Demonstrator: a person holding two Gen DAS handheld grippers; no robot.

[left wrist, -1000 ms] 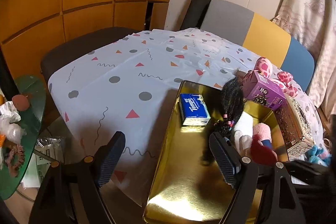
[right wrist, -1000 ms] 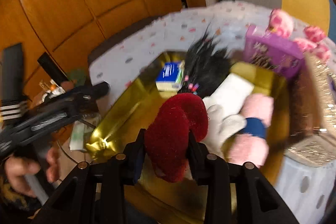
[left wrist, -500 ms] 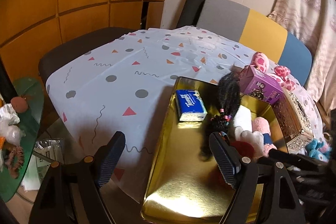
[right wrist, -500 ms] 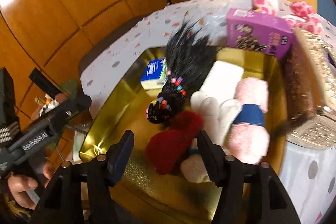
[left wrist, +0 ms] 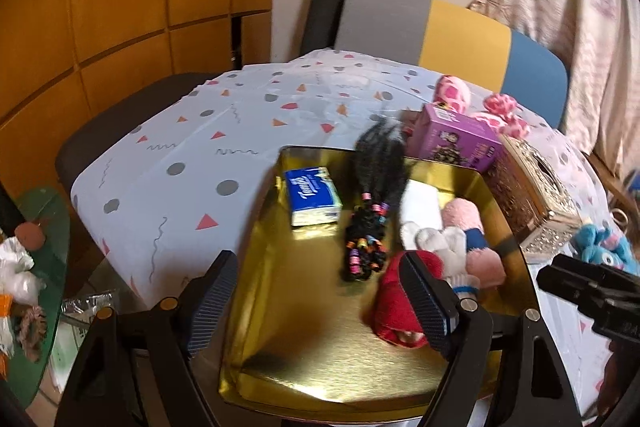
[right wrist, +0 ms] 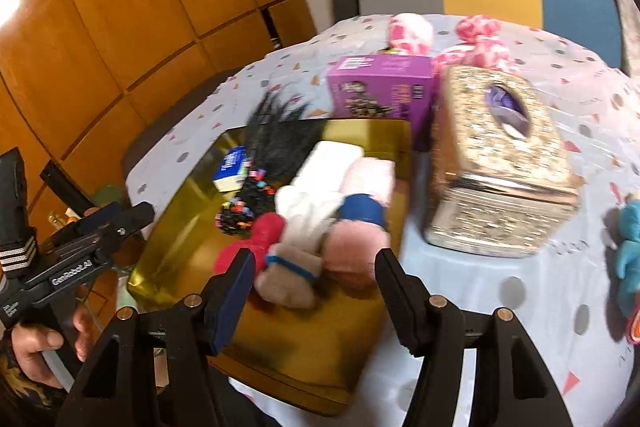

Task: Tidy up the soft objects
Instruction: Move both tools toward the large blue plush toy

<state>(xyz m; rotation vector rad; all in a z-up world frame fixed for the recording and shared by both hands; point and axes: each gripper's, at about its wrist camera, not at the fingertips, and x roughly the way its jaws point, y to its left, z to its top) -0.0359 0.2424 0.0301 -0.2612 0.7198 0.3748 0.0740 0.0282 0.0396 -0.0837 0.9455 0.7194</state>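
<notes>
A gold tray (left wrist: 320, 359) (right wrist: 304, 331) holds a red plush piece (left wrist: 396, 303) (right wrist: 256, 239), a black braided wig (left wrist: 372, 203) (right wrist: 264, 167), white and pink socks (left wrist: 460, 239) (right wrist: 352, 223), a white pad (right wrist: 324, 163) and a blue tissue pack (left wrist: 312, 201) (right wrist: 230, 167). My left gripper (left wrist: 320, 303) is open and empty over the tray's near part. My right gripper (right wrist: 312, 295) is open and empty above the tray's near right corner, apart from the red piece. A blue plush toy (left wrist: 604, 251) (right wrist: 628, 255) lies on the tablecloth to the right.
A purple box (left wrist: 456, 139) (right wrist: 380, 87) and a glittery gold tissue box (left wrist: 532, 195) (right wrist: 496, 163) stand beside the tray. Pink spotted plush items (left wrist: 500, 107) (right wrist: 472, 47) lie behind them. A chair (left wrist: 440, 23) is at the far side, a glass side table (left wrist: 36, 267) at left.
My right gripper opened, let the red plush piece drop into the tray, and pulled back to the right. The left gripper stayed open and shifted slightly.
</notes>
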